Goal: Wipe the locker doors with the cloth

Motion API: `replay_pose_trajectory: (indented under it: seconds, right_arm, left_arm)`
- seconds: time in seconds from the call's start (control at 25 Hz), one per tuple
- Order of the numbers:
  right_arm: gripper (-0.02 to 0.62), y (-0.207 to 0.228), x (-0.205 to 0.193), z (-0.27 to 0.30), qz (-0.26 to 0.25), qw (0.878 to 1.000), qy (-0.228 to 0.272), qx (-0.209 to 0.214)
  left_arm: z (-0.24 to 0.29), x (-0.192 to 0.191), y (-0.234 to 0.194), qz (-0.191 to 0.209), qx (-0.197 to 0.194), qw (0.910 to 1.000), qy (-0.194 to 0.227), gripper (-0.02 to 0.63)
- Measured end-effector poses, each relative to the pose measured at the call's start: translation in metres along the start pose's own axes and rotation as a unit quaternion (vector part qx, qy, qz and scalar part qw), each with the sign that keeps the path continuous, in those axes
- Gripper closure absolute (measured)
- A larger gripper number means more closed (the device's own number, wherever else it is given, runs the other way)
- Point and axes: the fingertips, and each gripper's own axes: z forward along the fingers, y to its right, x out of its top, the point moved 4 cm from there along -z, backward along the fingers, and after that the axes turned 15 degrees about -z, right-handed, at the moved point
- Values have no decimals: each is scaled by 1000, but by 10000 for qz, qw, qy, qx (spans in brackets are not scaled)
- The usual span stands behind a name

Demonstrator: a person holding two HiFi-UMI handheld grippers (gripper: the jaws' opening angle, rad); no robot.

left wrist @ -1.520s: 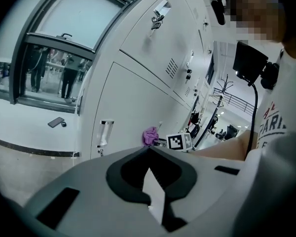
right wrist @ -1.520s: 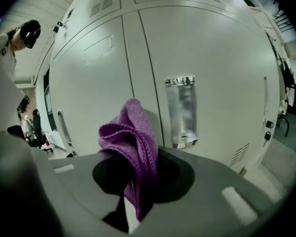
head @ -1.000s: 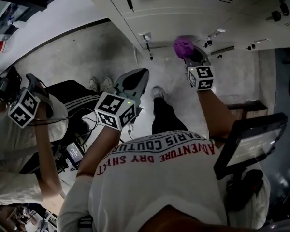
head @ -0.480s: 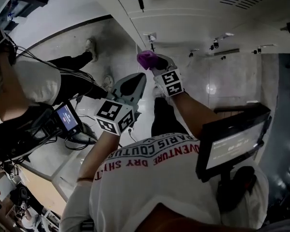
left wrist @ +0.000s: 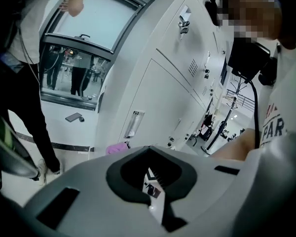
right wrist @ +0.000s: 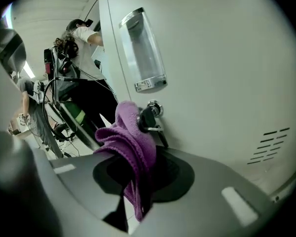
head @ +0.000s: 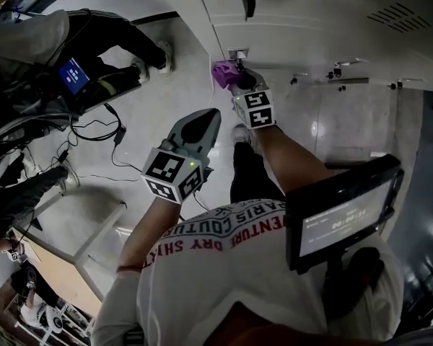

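Progress, as a judgement: wiping looked under way but nowhere near provable as done; the cloth [head: 221, 73] was up against one locker door [head: 296, 20] at abt 12 o'clock in the head view; no streaks or damp patches showed, so which doors were already wiped couldn't be told; several more doors [left wrist: 163, 93] ran off toward 2 o'clock in the left gripper view, prob. left to do.

Right gripper [head: 234, 79]: jaws closed tight on the purple cloth [right wrist: 133, 142], w/ a fold pinched between them and the rest bunched out past the tips; in the right gripper view the bunch met the door [right wrist: 227, 73] right at the lock w/ its key [right wrist: 150, 113], which sat at abt 1 o'clock of the cloth and touched it; a clear label holder [right wrist: 143, 51] was at 12 o'clock above the lock, apart from the cloth; vent slits [right wrist: 271, 144] lay off at 3 o'clock, well clear.

Left gripper [head: 206, 121]: at abt 7 o'clock of the cloth in the head view, off the door, touching nothing; its own view showed the jaws brought together to a thin slit, nothing between them, only floor seen through; the cloth [left wrist: 116, 148] peeked just past its tips [left wrist: 149, 154] at 10 o'clock.

Next likely needs the cloth worked round the key, since it could snag there.
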Motion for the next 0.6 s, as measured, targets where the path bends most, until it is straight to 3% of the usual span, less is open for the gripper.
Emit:
replay_pose_trajectory:
  seconds: [0.6]
  right_arm:
    - [522,32,-6,-15,-88,9996,-35,-270]
  left_arm:
    - [6,-14,12,48,-18,9999,-146,603]
